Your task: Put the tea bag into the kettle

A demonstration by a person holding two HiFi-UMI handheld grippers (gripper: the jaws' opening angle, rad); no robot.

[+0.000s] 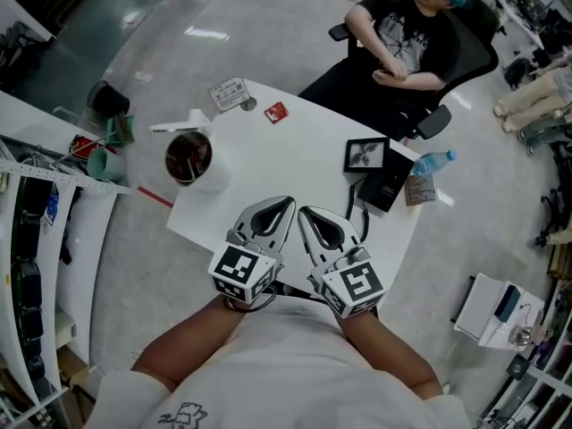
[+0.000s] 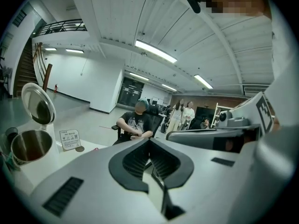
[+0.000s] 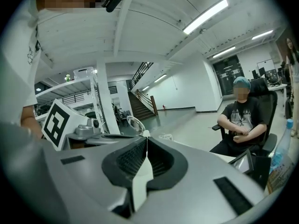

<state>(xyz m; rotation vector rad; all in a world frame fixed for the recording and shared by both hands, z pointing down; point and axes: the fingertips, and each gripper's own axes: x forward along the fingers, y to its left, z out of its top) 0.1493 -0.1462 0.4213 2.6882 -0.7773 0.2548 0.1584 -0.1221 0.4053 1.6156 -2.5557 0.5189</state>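
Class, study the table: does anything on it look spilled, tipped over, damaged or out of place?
Nothing stands out. The kettle stands upright with its lid open, the tea bag lies flat on the table, and no spill shows.

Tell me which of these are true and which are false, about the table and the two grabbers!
1. The kettle has its lid open. True.
2. The tea bag is already inside the kettle. False: it lies on the table, apart from the kettle.
3. The right gripper holds the tea bag. False: its jaws are shut with nothing between them.
4. A person sits beyond the far side of the table. True.
5. The water bottle is right beside the kettle. False: it is at the opposite side of the table, near the black box.
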